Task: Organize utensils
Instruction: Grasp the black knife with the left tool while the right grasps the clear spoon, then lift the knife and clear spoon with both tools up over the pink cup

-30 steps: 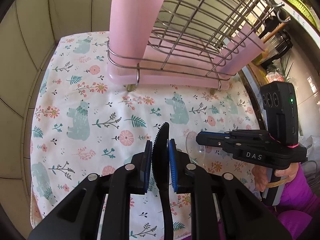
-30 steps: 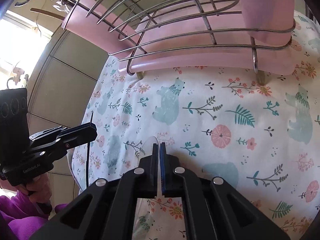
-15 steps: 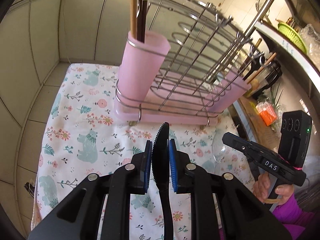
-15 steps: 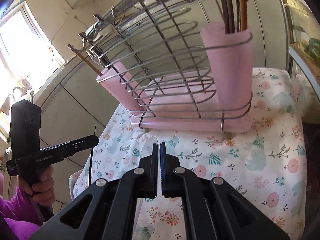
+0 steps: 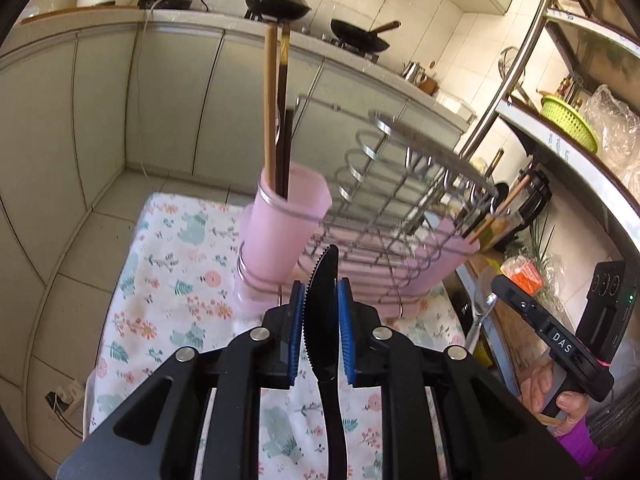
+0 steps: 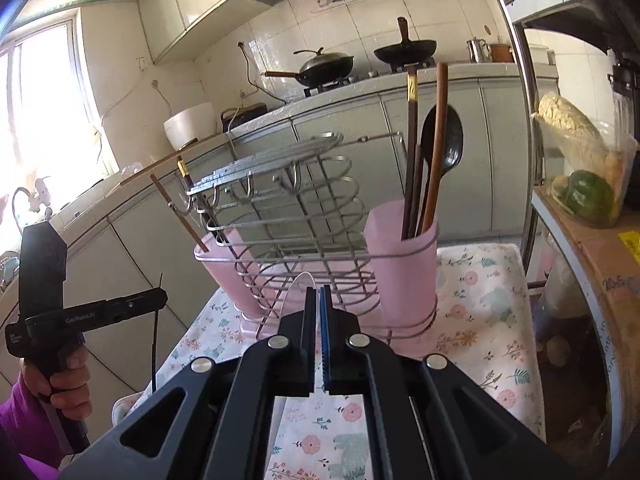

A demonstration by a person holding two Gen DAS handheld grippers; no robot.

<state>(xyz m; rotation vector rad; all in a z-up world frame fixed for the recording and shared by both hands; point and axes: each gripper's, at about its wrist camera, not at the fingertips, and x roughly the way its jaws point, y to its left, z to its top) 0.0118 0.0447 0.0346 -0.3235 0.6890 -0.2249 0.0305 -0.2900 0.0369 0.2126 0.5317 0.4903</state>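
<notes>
1. Two claws are raised over the floral-clothed bench [image 5: 168,280], each gripping a utensil.
2. The left claw [image 5: 322,312] is clamped on a black serrated plastic knife [image 5: 322,300], blade forward along the fingers, handle trailing back beneath.
3. The right claw [image 6: 316,312] is pressed together on a clear plastic utensil [image 6: 298,280], a spoon by its look, whose thin rim arcs out ahead.
4. The near pink cup [image 5: 286,216] of the wire rack [image 5: 404,184] stands ahead and slightly left of the knife tip, upright, with chopsticks [image 5: 276,112] inside.
5. The knife's long axis is judged to need tipping upright above the cup mouth; the left claw appears the nearer.
</notes>
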